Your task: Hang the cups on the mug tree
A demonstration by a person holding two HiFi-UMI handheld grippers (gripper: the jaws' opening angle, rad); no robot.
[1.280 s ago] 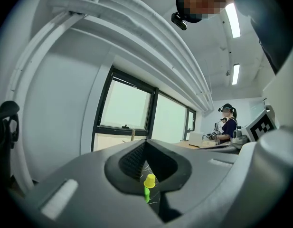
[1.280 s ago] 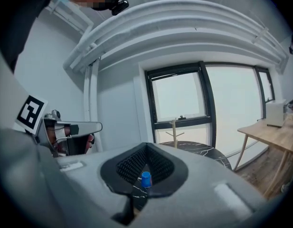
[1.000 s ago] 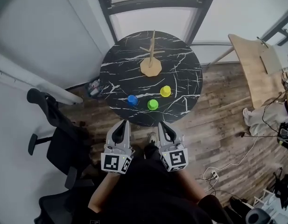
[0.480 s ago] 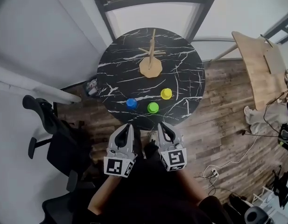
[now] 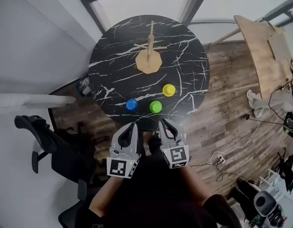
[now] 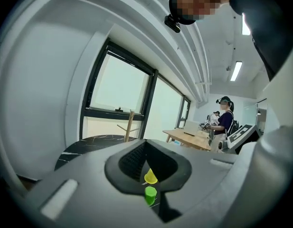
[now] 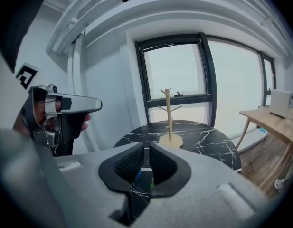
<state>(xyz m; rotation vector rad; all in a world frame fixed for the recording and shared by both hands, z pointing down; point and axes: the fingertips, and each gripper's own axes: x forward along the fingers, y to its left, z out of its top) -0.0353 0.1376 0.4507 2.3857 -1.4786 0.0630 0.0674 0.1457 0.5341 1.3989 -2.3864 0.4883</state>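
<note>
On the round black marble table (image 5: 193,56) three cups stand upside down: blue (image 5: 132,104), green (image 5: 155,107) and yellow (image 5: 169,90). The wooden mug tree (image 5: 148,56) stands at the far side with bare pegs. My left gripper (image 5: 132,126) hovers just off the near table edge, shut and empty. Through the notch below its shut jaws the left gripper view shows the yellow cup (image 6: 150,177) and green cup (image 6: 150,194). Beside it my right gripper (image 5: 164,123) is opening, a narrow gap between its jaws (image 7: 147,151) with nothing in it. The mug tree (image 7: 168,115) lies straight ahead of it.
A black office chair (image 5: 42,127) stands on the left. A wooden desk (image 5: 262,51) is at the right with a seated person (image 5: 274,109) beside it. Cables (image 5: 222,167) lie on the wood floor. Windows rise behind the table. Another person (image 6: 225,120) stands by the desk.
The head view has drawn nearer the table and turned a little. Both grippers have edged forward side by side toward the near table edge. The cups and tree have not moved.
</note>
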